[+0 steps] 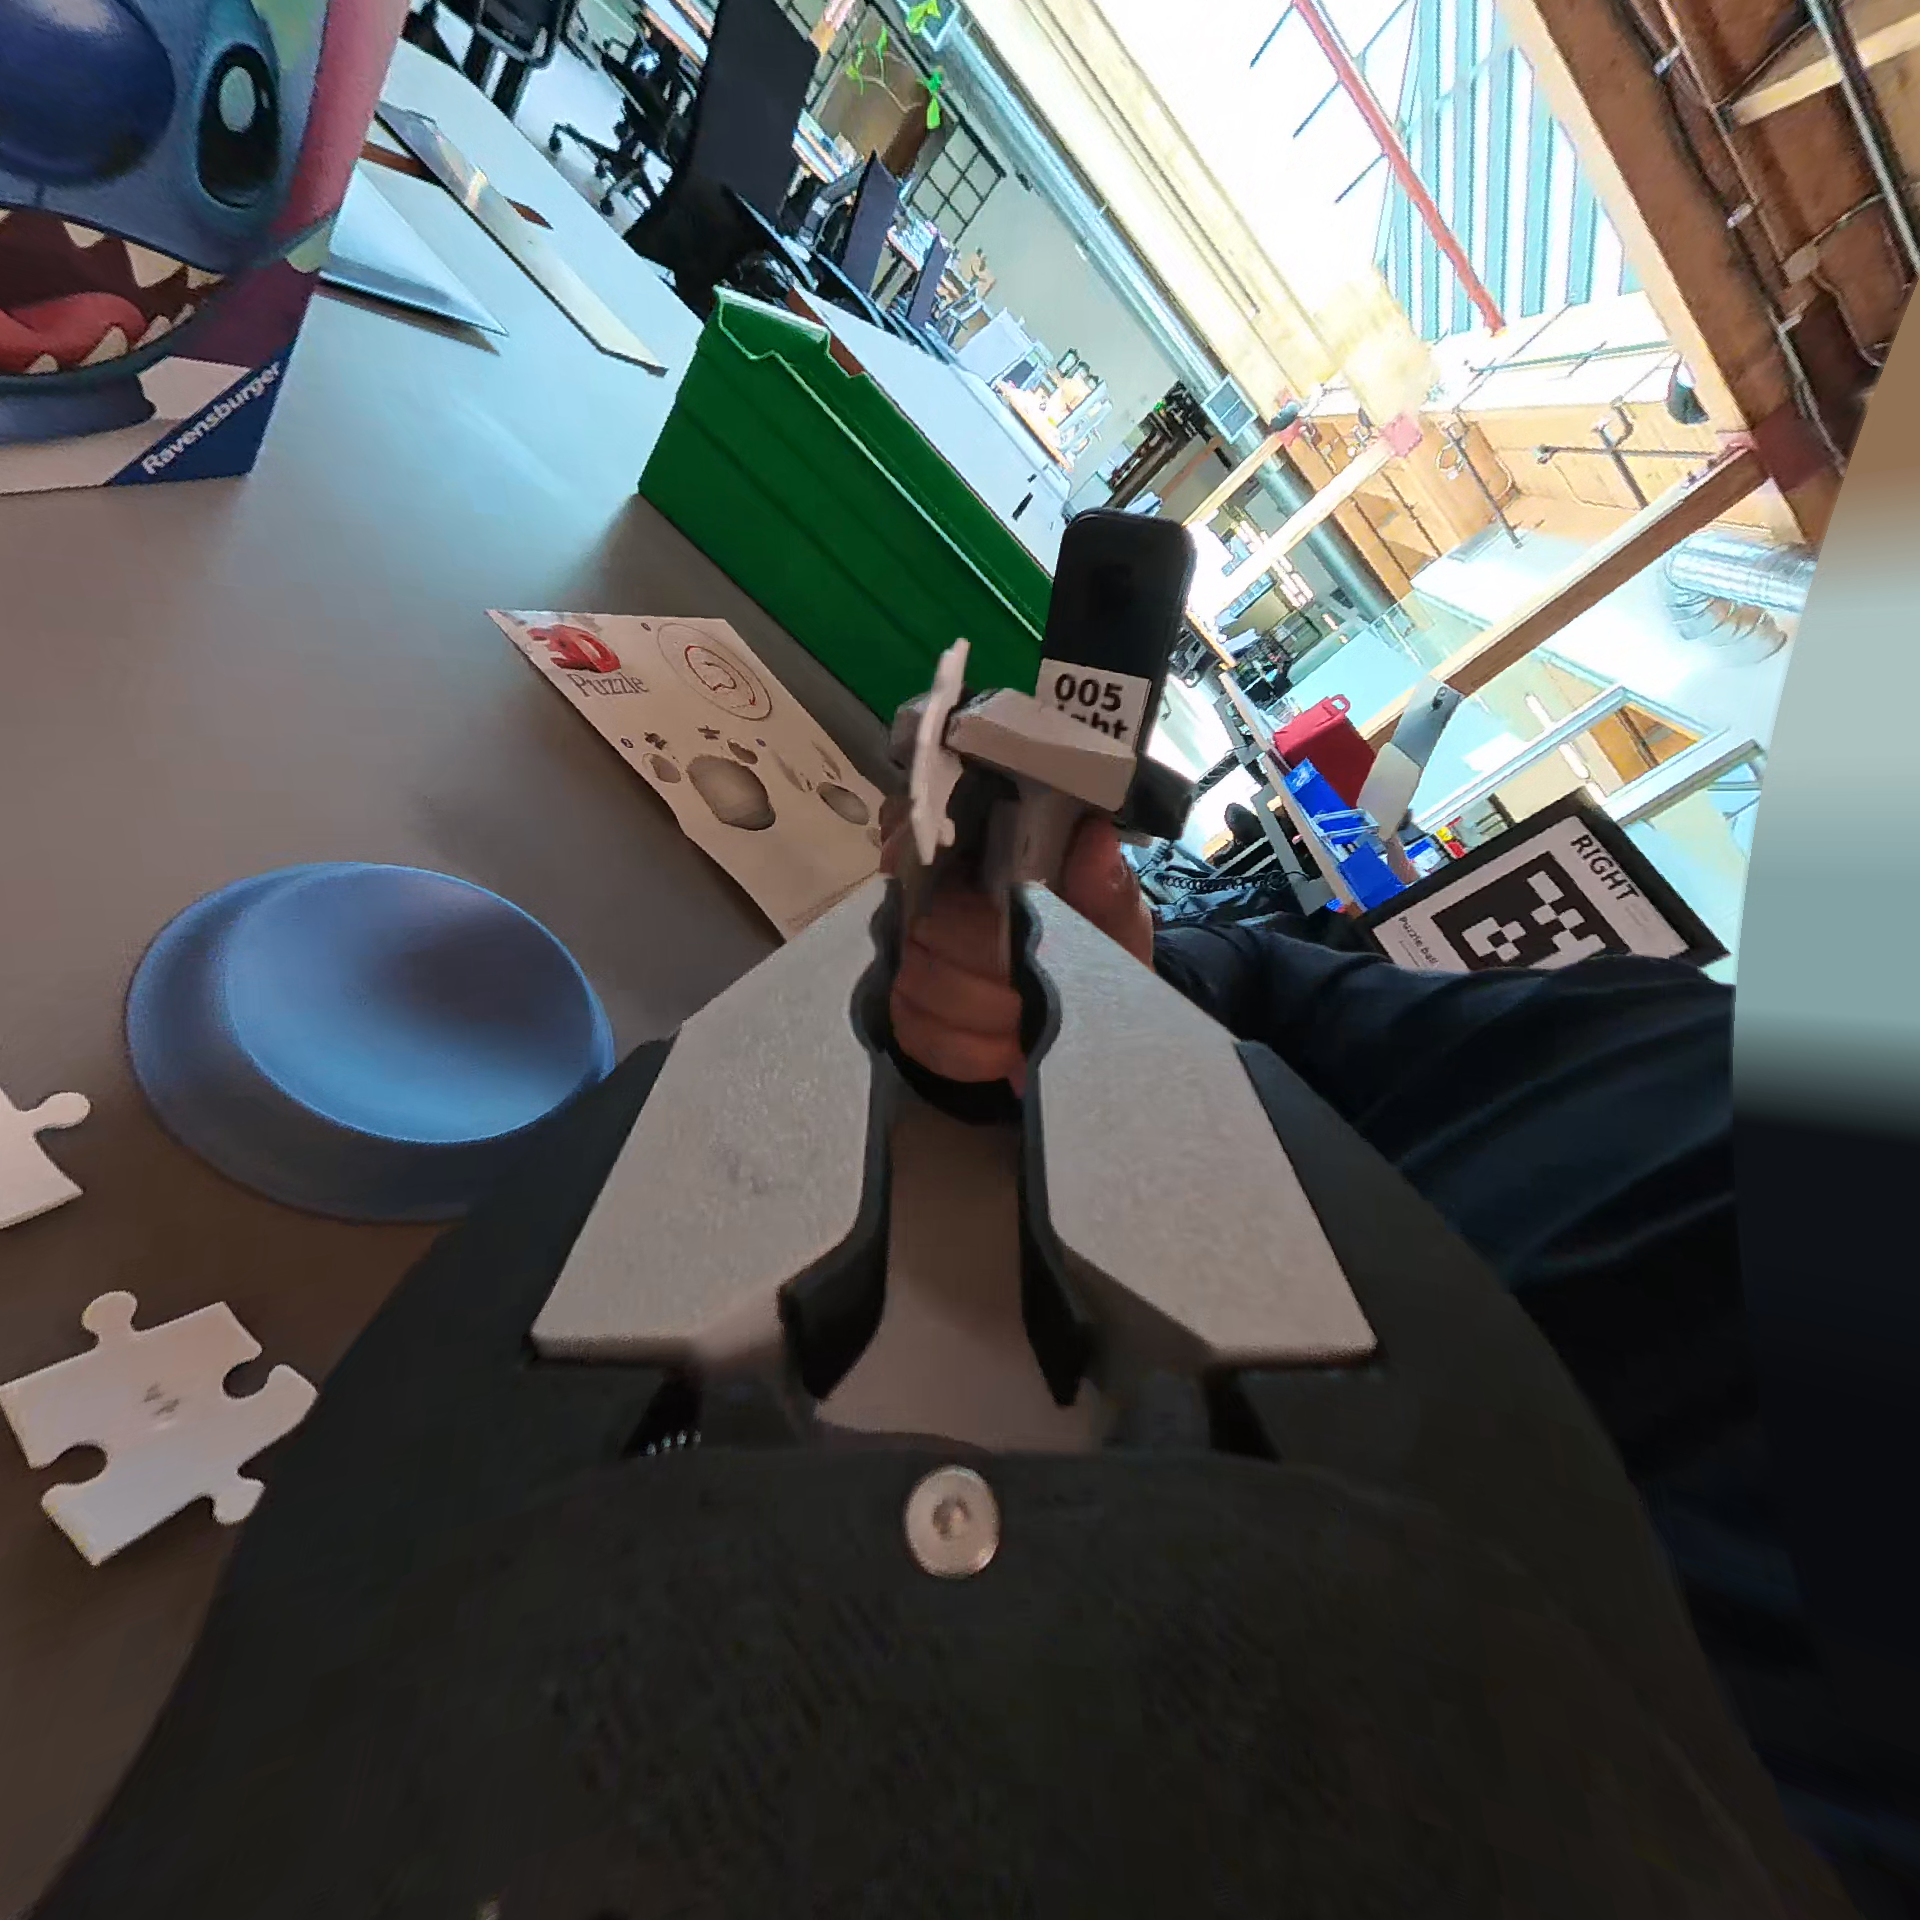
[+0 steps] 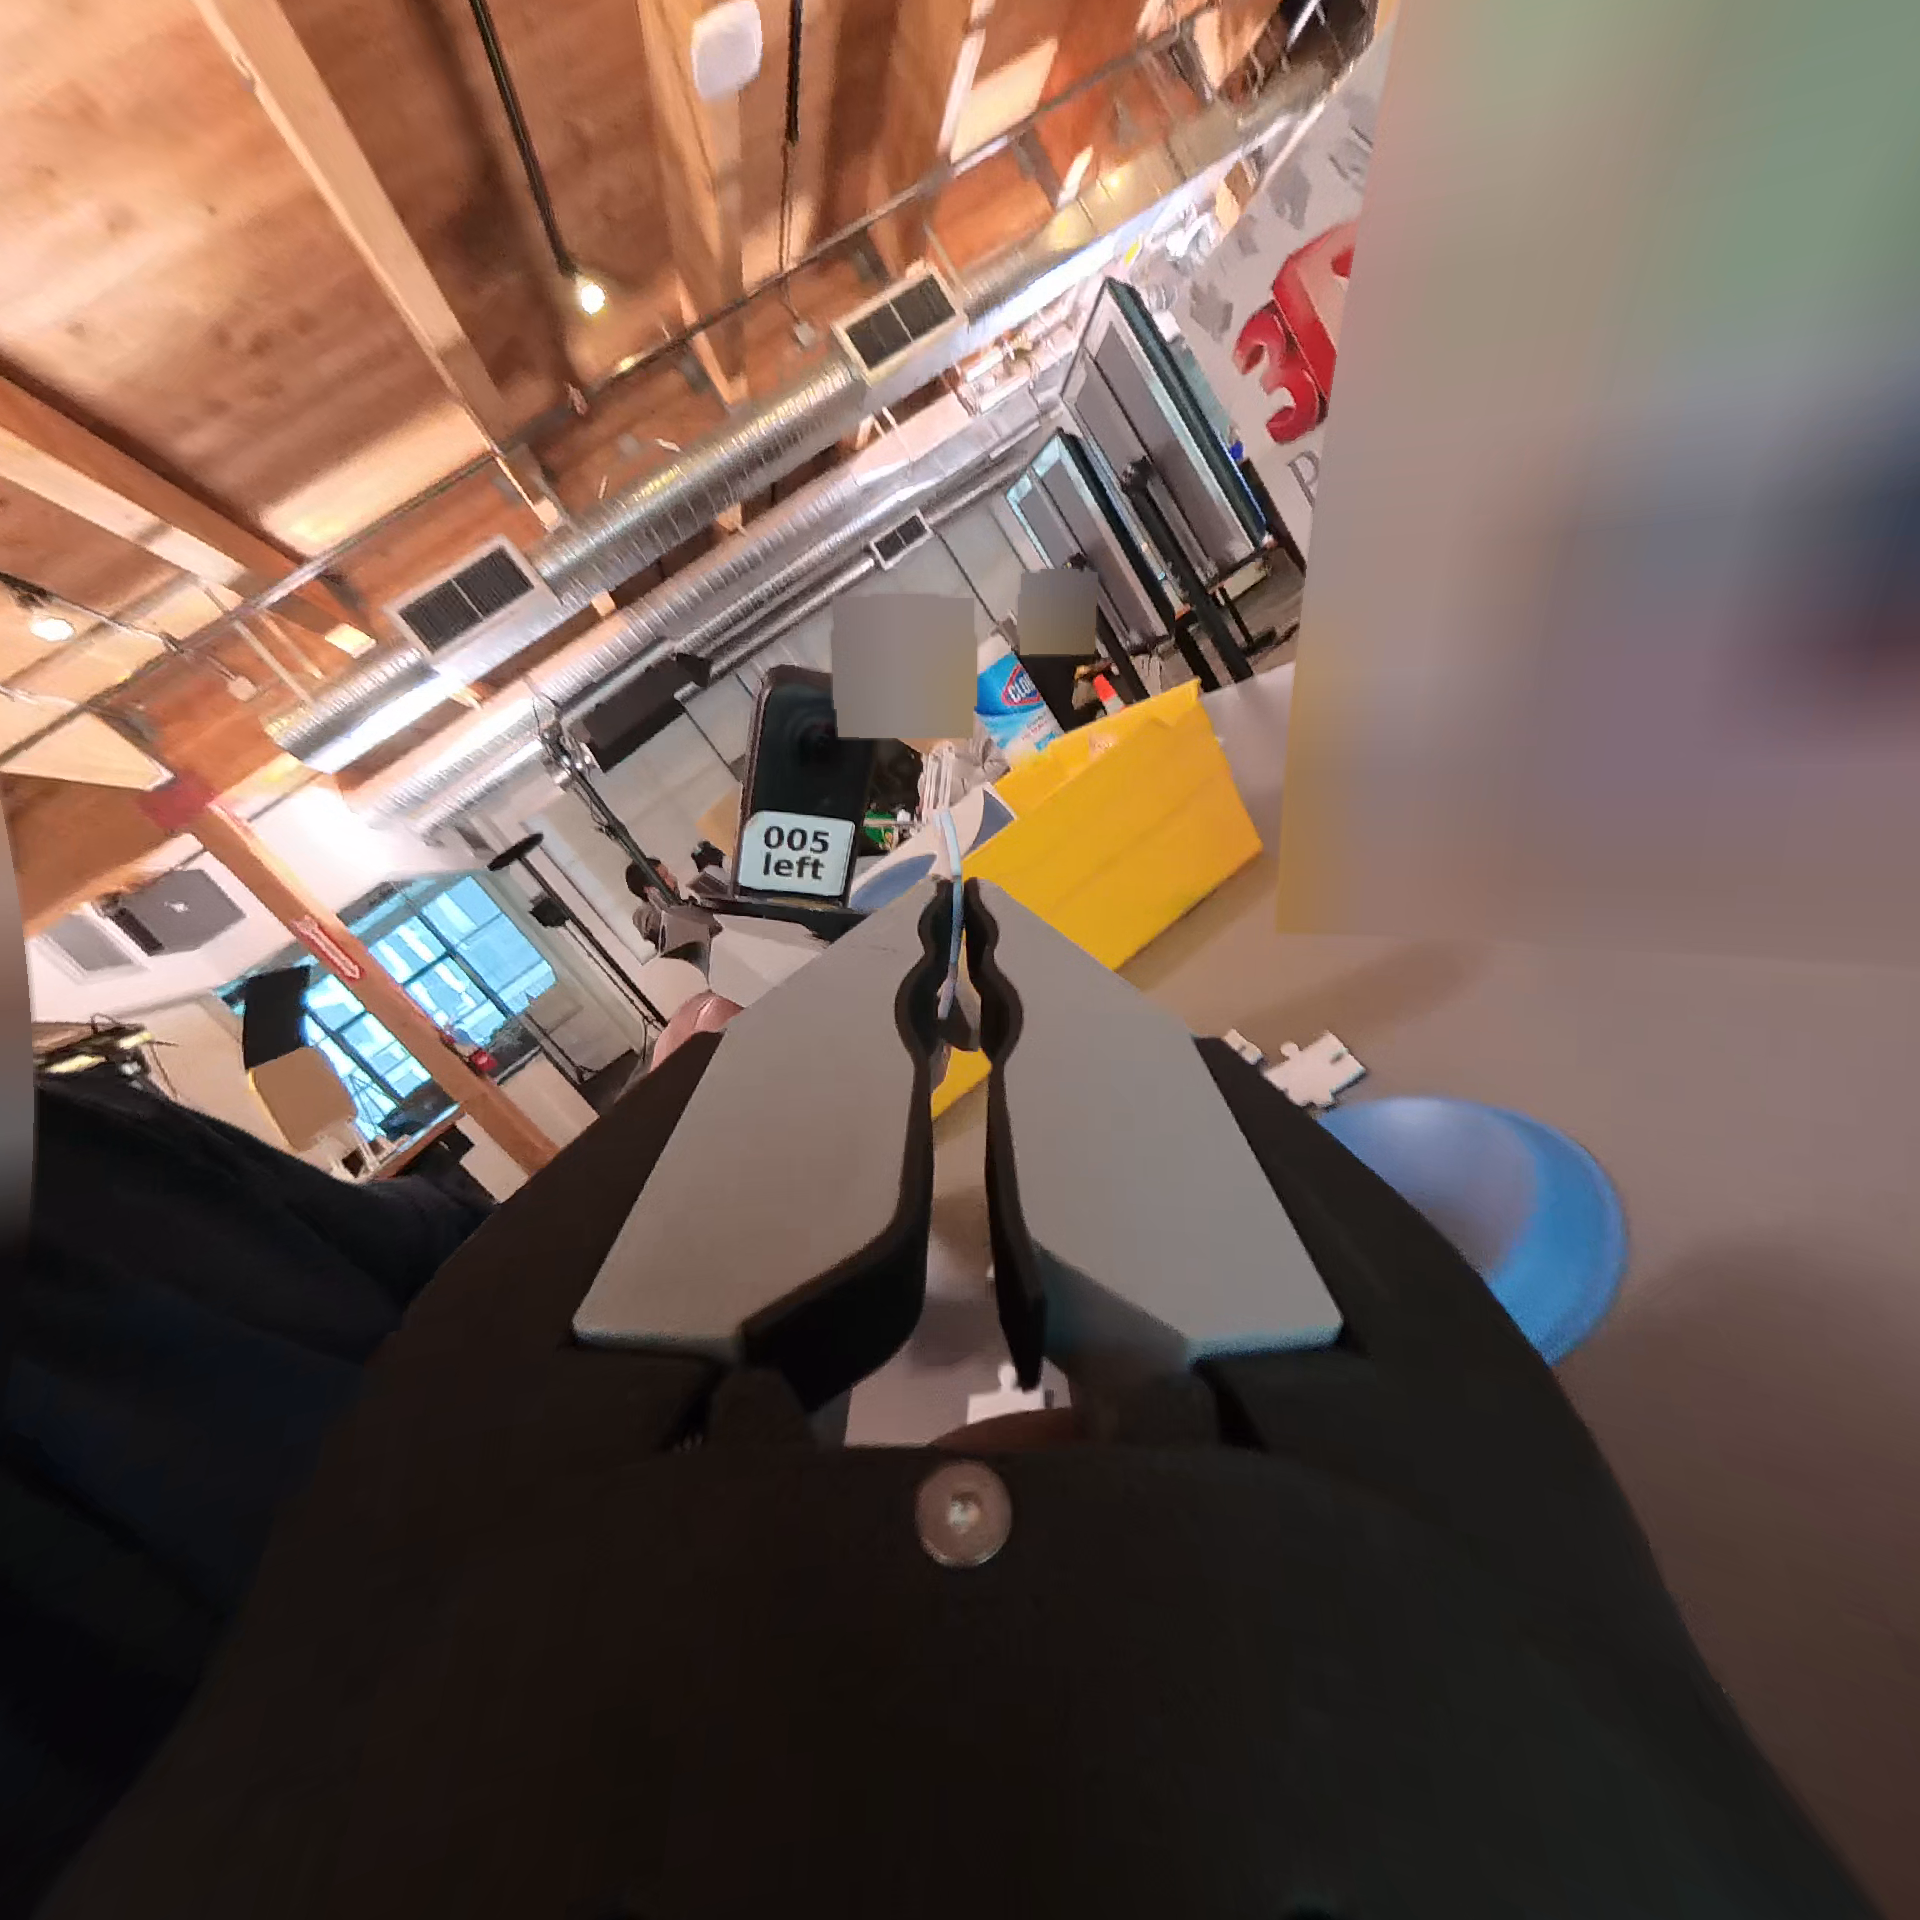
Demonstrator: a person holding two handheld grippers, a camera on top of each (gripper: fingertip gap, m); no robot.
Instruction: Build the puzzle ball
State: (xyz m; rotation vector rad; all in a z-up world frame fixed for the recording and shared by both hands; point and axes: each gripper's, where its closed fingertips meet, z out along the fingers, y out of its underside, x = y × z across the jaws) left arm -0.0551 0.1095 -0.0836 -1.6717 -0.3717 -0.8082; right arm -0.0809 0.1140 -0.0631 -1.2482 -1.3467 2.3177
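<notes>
My right gripper (image 2: 951, 920) is shut on a thin white puzzle piece (image 2: 950, 966), seen edge-on between its tips. In the left wrist view the same piece (image 1: 935, 758) stands upright in the right gripper (image 1: 914, 779), which a hand holds above the table. My left gripper (image 1: 951, 935) is open and empty and points at the right gripper from close by. The two grippers face each other. A blue round stand (image 1: 364, 1039) sits on the grey table (image 1: 416, 623) and also shows in the right wrist view (image 2: 1496, 1216). Two loose white pieces (image 1: 156, 1423) lie near it.
The puzzle box (image 1: 156, 260) stands at the far left, and an instruction sheet (image 1: 717, 748) lies beyond the stand. A green bin (image 1: 831, 499) sits at the table's far side, a yellow bin (image 2: 1122, 842) on the other side. More loose pieces (image 2: 1314, 1070) lie by the stand. The grippers are tip to tip, or close to it.
</notes>
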